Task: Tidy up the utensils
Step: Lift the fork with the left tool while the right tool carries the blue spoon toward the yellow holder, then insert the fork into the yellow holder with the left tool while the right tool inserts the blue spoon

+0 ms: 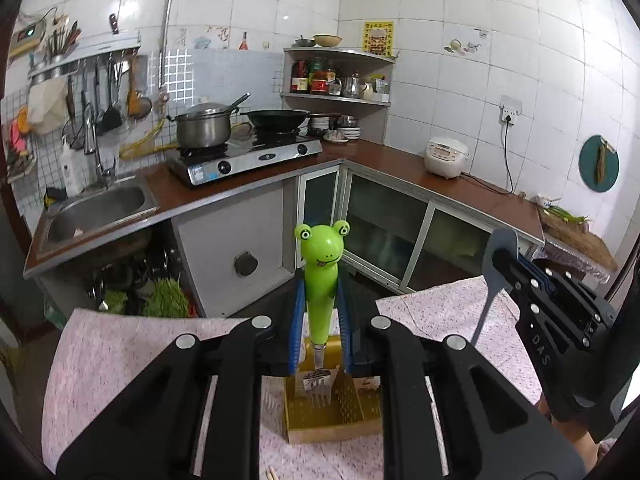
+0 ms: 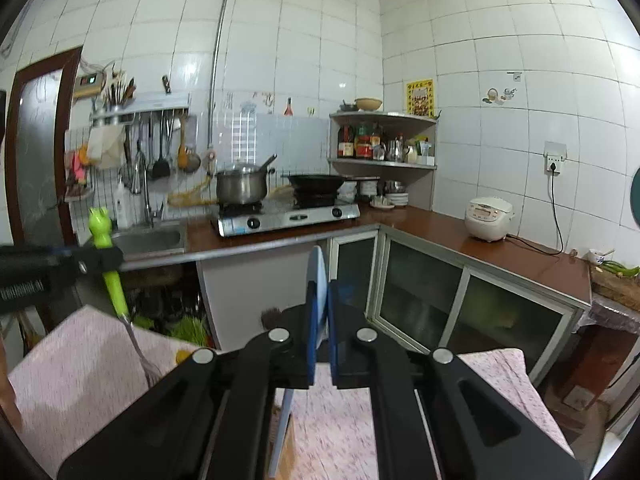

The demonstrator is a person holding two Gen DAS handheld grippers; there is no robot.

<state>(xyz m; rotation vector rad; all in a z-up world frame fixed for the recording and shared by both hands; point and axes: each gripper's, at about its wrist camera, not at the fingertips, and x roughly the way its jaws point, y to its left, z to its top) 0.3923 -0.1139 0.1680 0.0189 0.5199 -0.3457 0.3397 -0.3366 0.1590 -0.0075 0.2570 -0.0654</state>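
Observation:
A fork with a green frog handle (image 1: 322,252) stands upright, frog head up and tines down, with my left gripper (image 1: 320,292) shut on the handle. Its tines hang over a yellow slotted box (image 1: 336,420) on the pink-clothed table (image 1: 120,360). A grey-blue spatula (image 1: 500,248) sticks up at the right, and my right gripper (image 1: 508,264) is shut on it. In the right wrist view the spatula (image 2: 319,268) shows edge-on between the blue pads of my right gripper (image 2: 322,292). At the left edge there, the left gripper (image 2: 108,258) holds the frog fork (image 2: 100,228).
Beyond the table runs an L-shaped brown counter (image 1: 380,160) with a sink (image 1: 96,208), a gas stove (image 1: 244,156) bearing a pot and a wok, and a rice cooker (image 1: 446,156). Utensils hang on a wall rack (image 1: 104,92). Chopstick ends (image 1: 272,474) lie near the table's front edge.

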